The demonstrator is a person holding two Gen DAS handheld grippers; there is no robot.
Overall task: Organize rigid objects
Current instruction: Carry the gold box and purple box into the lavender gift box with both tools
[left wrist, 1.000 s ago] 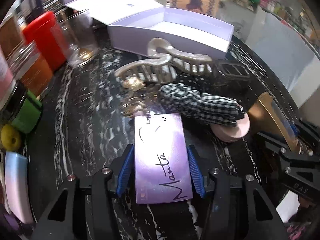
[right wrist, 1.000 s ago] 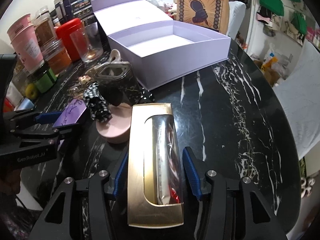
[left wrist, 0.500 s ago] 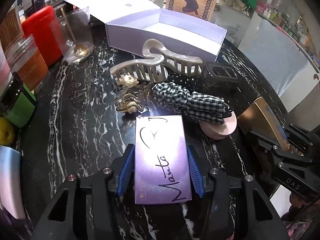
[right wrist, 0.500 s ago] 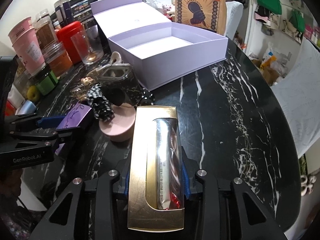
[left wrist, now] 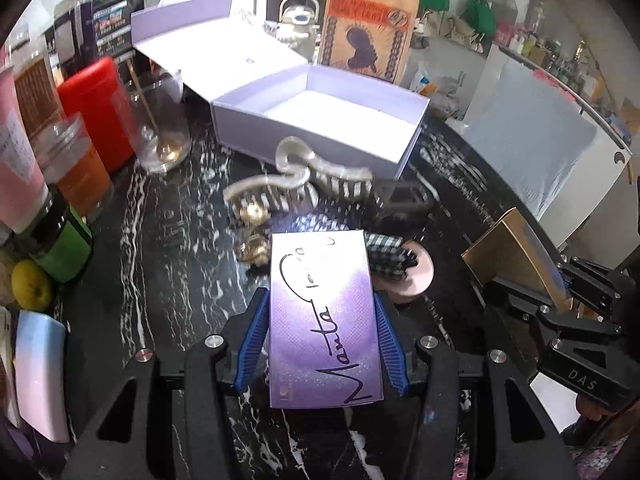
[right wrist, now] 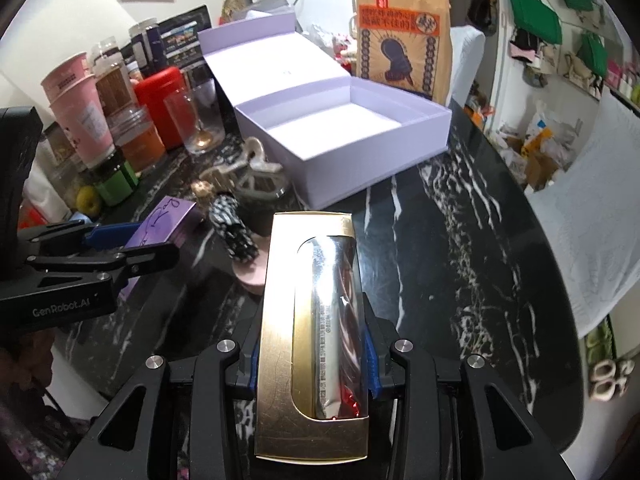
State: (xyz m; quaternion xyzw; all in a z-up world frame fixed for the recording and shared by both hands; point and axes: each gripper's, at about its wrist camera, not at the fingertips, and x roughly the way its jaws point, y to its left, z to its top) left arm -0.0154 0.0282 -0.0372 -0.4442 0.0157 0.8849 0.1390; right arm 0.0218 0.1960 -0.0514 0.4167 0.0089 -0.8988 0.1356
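Note:
My left gripper [left wrist: 322, 336] is shut on a purple box [left wrist: 322, 316] with black handwriting, held above the black marble table. My right gripper [right wrist: 312, 354] is shut on a gold box [right wrist: 310, 332] with a silver packet in its window, also lifted. An open, empty lavender box [left wrist: 320, 124] stands at the back, also in the right wrist view [right wrist: 344, 132]. Before it lie a pearly hair claw [left wrist: 296, 176], a dark clip [left wrist: 400, 200], gold trinkets [left wrist: 252, 232], a checked scrunchie [left wrist: 384, 252] and a pink round case [left wrist: 416, 276].
Jars, a red tin [left wrist: 100, 108], a glass [left wrist: 160, 128], pink cups [right wrist: 76, 108] and a green-wrapped jar [left wrist: 60, 248] crowd the left side. A printed paper bag [right wrist: 400, 40] stands behind the lavender box. The table's rounded edge [right wrist: 560, 320] runs down the right.
Both grippers have risen with their boxes and tilted up. The right gripper's jaws closed tighter on the gold box. The table objects have not moved.

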